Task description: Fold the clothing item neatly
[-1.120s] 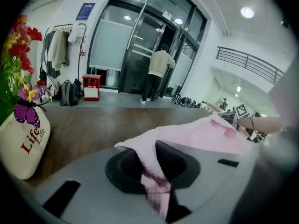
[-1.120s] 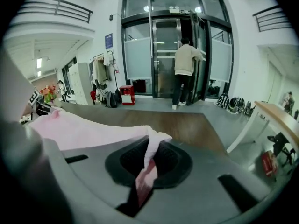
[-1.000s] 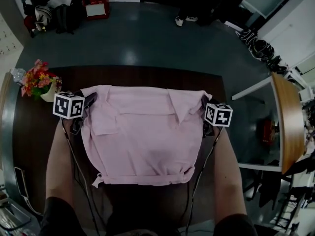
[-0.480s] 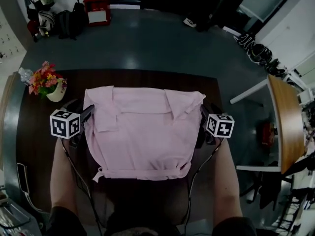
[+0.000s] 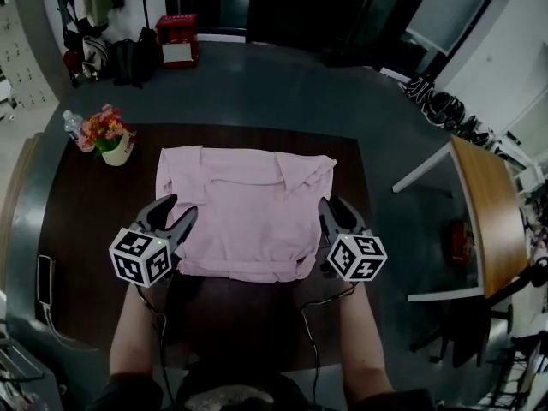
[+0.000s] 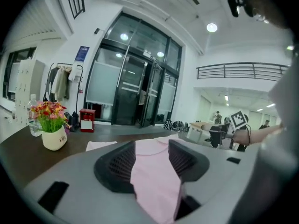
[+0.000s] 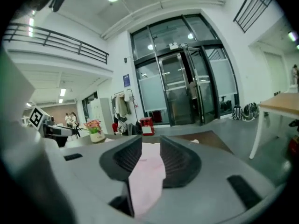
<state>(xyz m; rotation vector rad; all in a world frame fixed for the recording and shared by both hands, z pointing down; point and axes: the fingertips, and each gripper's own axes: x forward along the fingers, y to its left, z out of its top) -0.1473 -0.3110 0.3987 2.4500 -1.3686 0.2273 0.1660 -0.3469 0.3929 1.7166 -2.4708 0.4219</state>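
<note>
A pink shirt (image 5: 244,204) lies folded in a rough square on the dark brown table (image 5: 86,212), collar side away from me. My left gripper (image 5: 180,206) is at its near left corner and my right gripper (image 5: 334,205) at its near right corner. In the left gripper view, pink cloth (image 6: 156,181) lies between the jaws of the left gripper (image 6: 152,146), which are closing but still stand apart. In the right gripper view, a narrower strip of cloth (image 7: 147,181) runs between the jaws of the right gripper (image 7: 150,154), also closing. Neither pair visibly presses the fabric.
A white pot of flowers (image 5: 107,135) and a water bottle (image 5: 75,122) stand at the table's far left corner. A phone on a cable (image 5: 44,276) lies near the left edge. A wooden side table (image 5: 484,212) stands to the right, a red box (image 5: 180,41) on the floor beyond.
Both grippers have left the shirt's far corners and drawn back to its near corners. Their jaws have come apart. The shirt has stayed flat.
</note>
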